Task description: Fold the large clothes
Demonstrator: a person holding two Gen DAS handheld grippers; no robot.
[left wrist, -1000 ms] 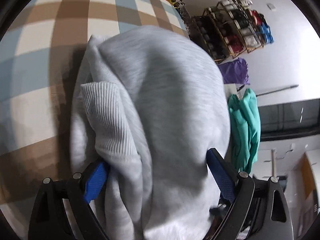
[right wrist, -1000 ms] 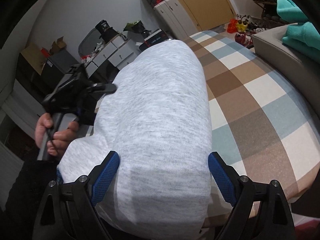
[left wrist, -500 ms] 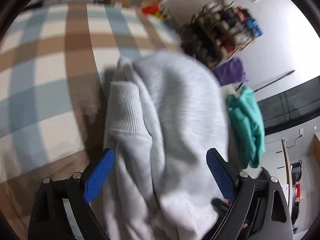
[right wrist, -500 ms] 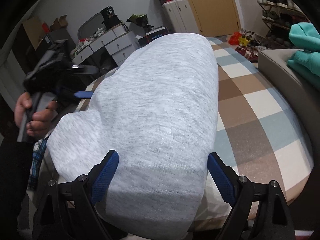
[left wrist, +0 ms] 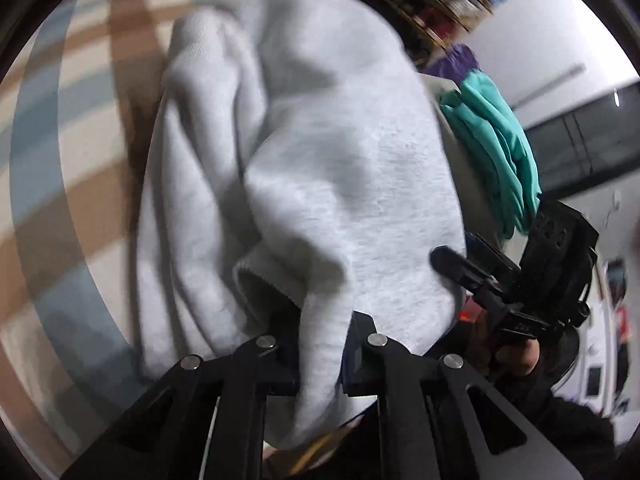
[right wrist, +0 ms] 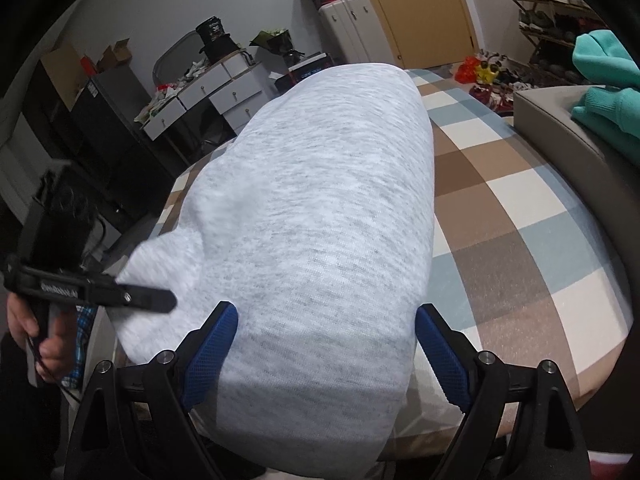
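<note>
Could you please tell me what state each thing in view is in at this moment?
grey sweatshirt: folded over, bunched, lying on the bed.
left gripper: jaws closing, a fold of the sweatshirt pinched between them.
right gripper: open, pads either side of the sweatshirt's near end.
checked bedsheet: spread flat.
teal garment: heaped on the grey ledge beside the bed.
wooden door: shut.

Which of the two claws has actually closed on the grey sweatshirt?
The left claw: its jaws are closing, pinching a fold of the grey sweatshirt. The right claw only straddles the cloth, blue pads wide apart.
</note>
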